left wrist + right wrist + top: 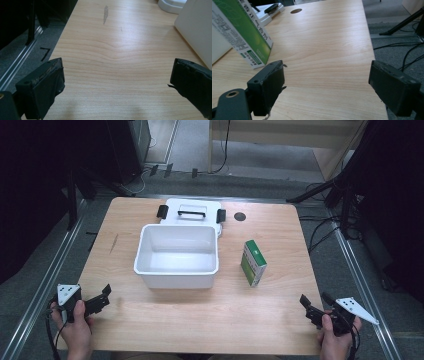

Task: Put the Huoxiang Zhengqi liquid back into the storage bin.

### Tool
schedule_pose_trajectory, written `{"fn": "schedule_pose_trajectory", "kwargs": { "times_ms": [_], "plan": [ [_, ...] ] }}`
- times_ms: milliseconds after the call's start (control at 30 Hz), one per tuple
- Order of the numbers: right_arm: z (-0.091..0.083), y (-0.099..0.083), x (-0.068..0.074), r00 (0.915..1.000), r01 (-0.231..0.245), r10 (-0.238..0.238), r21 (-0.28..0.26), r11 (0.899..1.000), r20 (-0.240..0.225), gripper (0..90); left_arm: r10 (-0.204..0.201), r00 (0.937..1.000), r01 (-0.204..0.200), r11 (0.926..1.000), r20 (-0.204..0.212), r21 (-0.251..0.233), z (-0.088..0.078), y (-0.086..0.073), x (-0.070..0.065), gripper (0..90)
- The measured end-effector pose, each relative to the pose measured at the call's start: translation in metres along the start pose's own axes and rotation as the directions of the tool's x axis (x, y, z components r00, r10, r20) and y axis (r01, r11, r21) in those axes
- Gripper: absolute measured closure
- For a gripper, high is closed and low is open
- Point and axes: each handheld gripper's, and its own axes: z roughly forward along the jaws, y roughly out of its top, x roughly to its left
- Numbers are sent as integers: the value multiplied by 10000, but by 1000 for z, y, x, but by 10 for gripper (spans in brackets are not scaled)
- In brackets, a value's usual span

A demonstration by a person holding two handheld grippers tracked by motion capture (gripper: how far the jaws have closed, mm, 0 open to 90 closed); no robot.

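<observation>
Both tongs — left [106,295], right [306,304] — agape and empty; green-and-white carton [253,262] upright beside open white box [177,255].

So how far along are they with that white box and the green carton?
Barely started, it seems. Done: the white box stands open and empty, its lid lying behind it. In hand: nothing; the left gripper and right gripper rest near the table's front corners, fingers apart. Left: the green carton stands beside the box, untouched; probably it goes inside and the lid goes on.
</observation>
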Motion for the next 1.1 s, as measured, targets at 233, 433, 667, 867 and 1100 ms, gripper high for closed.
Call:
{"fn": "schedule_pose_trajectory", "kwargs": {
  "times_ms": [233,433,667,867,1100],
  "plan": [
    [8,9,20,9926,1197,-1211,1187,9857,48,156,78,9999,-78,10000,-64,61,0,0,-1,3],
    [21,19,38,9845,1754,-1726,2080,9623,-319,157,45,10000,-44,10000,-31,54,0,0,0,3],
    [33,35,61,9665,2547,-2510,3293,9092,-545,157,-29,10000,29,10000,-24,2,-1,0,0,4],
    [45,47,80,9502,2974,-3062,4618,8356,-579,157,-201,9993,209,9994,315,-273,-6,-3,2,6],
    [61,54,97,9407,3123,-3283,5970,7390,-858,156,-365,9979,393,9979,535,-524,-10,-5,5,5]
  ]
}}
